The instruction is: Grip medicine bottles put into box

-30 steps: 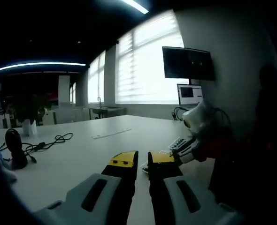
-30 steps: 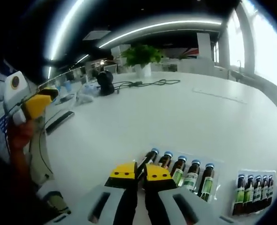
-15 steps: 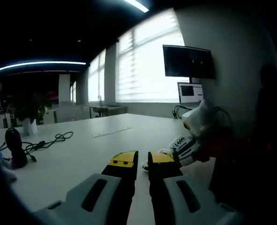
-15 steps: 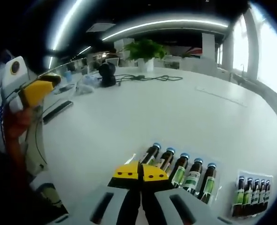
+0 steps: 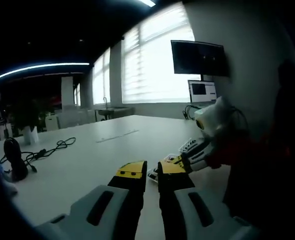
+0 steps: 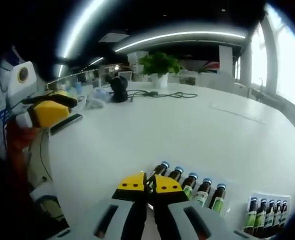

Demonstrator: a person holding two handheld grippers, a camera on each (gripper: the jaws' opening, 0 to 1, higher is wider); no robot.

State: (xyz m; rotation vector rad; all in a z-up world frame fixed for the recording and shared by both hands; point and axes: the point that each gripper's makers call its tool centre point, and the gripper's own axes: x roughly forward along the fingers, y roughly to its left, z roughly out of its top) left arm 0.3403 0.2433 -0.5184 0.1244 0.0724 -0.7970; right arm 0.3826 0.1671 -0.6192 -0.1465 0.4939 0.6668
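Five small brown glass bottles, blue-capped point(image 6: 190, 185), likely light, slick, breakable; grip mid-body; right gripper point(image 6: 146, 183) nearly closed, seemingly empty; left gripper point(image 5: 151, 169) slightly parted

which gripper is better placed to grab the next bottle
Right. The right gripper sits directly over the row of bottles on the white table, tips beside the leftmost one. The left gripper is off to the side, over bare table.

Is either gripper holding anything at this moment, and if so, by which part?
It cannot be told for the right gripper: its jaws sit nearly closed at the leftmost medicine bottle, with any grip hidden. The left gripper holds nothing, its jaws slightly apart.
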